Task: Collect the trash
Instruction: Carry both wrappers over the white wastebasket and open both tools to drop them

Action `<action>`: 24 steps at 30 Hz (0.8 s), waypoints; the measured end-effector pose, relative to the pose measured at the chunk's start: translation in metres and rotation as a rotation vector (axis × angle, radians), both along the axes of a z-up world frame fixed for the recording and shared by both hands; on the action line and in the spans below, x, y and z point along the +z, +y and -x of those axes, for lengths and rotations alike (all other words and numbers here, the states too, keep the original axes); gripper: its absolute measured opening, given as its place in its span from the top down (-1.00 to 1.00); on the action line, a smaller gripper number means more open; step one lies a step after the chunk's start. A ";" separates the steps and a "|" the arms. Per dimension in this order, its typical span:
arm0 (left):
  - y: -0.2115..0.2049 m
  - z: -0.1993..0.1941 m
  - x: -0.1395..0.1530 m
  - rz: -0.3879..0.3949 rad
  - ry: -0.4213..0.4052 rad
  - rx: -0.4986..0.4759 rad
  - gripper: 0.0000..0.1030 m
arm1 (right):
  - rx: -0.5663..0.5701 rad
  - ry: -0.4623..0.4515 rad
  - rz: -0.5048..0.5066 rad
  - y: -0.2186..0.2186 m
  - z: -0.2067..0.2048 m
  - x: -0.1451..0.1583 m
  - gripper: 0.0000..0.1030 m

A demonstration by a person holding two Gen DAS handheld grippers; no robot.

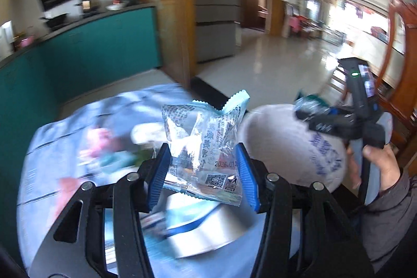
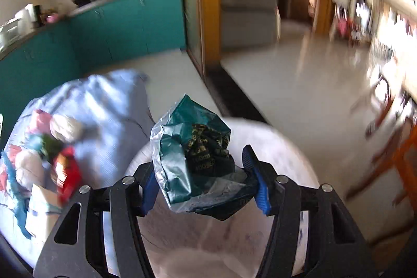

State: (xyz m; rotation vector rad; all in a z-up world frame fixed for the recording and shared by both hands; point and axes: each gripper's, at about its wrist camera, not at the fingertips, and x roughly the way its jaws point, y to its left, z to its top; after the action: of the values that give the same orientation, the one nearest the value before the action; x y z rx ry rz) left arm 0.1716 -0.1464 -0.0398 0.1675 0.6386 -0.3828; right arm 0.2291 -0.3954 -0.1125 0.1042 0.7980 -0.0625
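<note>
Clear wrapper with pale blue zigzag edges, black print and a QR code stands upright, crinkled, pinched between the left jaws. Crumpled teal and silver packet sits in the right jaws, mouth gaping upward. Beneath it, a white bag. On the pale blue sheet, a blurred heap of trash: red, white, pink, teal scraps.
</note>
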 end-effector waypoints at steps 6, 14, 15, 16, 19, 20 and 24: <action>-0.078 -0.023 -0.033 -0.016 0.074 -0.141 -0.40 | -0.139 -0.070 0.029 -0.024 0.021 0.007 -0.84; -0.078 -0.014 -0.036 -0.072 0.012 -0.096 -0.76 | -0.180 -0.243 -0.165 -0.050 0.040 0.034 -0.93; -0.067 -0.010 -0.032 -0.081 -0.003 -0.060 -0.79 | -0.156 -0.243 -0.181 -0.048 0.038 0.034 -0.93; -0.055 -0.008 -0.030 -0.090 -0.018 -0.022 -0.81 | -0.123 -0.240 -0.199 -0.042 0.037 0.034 -0.93; -0.008 0.004 -0.025 -0.118 -0.066 0.124 -0.86 | 0.017 -0.195 -0.241 -0.012 0.025 0.025 -0.93; 0.013 0.008 -0.024 -0.130 -0.073 0.182 -0.86 | 0.050 -0.178 -0.242 -0.002 0.021 0.027 -0.93; 0.084 0.018 -0.024 -0.163 -0.052 0.353 -0.86 | 0.213 -0.124 -0.204 0.059 0.007 0.021 -0.93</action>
State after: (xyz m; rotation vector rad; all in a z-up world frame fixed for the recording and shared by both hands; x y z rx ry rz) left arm 0.1534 -0.0628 -0.0633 0.2153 0.6339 0.0143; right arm 0.2223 -0.3365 -0.0915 0.2133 0.6856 0.2259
